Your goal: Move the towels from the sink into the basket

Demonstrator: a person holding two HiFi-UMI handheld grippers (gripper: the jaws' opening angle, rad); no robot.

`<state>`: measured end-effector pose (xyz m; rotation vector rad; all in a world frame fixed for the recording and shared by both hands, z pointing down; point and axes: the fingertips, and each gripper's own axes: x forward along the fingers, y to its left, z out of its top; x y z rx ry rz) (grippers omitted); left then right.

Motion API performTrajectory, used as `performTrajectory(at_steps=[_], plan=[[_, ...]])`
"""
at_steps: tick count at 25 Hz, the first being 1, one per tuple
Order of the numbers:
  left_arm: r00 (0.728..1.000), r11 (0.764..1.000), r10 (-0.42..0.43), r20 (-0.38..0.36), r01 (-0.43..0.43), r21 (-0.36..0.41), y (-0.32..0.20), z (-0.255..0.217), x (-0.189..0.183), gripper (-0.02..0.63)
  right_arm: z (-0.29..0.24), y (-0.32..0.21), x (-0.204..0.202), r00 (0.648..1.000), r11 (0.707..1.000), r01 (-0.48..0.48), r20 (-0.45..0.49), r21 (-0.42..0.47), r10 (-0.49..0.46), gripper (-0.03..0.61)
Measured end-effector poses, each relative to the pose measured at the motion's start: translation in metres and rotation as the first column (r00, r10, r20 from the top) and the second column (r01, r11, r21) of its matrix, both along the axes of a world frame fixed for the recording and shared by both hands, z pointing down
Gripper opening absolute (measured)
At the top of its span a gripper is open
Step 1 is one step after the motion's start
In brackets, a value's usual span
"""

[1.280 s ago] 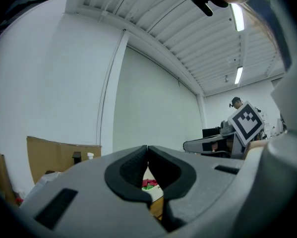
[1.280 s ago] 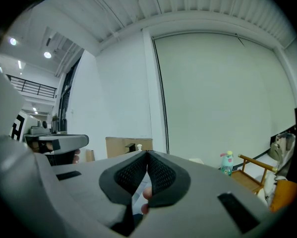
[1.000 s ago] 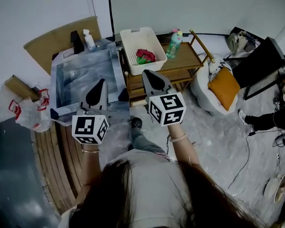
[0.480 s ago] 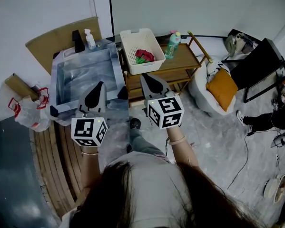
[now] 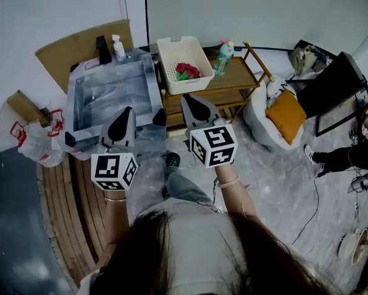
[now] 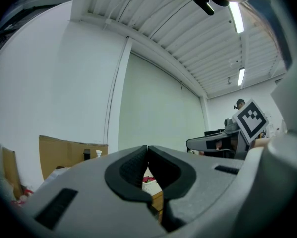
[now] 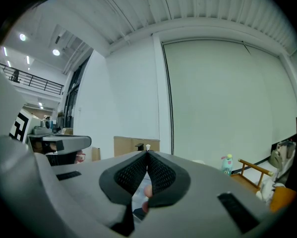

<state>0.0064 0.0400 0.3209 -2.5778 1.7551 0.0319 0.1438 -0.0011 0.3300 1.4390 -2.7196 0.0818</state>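
Left gripper (image 5: 123, 120) lower centre-left, jaws together, empty. Right gripper (image 5: 194, 105) at centre, jaws together, empty. Red towels (image 5: 185, 71) in basket (image 5: 167, 66), upper centre.

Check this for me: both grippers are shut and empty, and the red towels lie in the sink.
One thing is wrong: the red towels lie in the basket on the cart, not in the sink, as the head view shows. The rest holds: the left gripper and right gripper are shut and empty.
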Motion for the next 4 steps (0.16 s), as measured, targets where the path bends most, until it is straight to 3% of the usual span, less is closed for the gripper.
performTrajectory(at_steps=[4], plan=[[1.0,1.0,-0.008,-0.001,0.008,-0.005,0.0023,0.0039,-0.0023,0.008,0.0032,0.0029,-0.0015,1.0,1.0,0.002,0.006,-0.007,-0.002,0.025]])
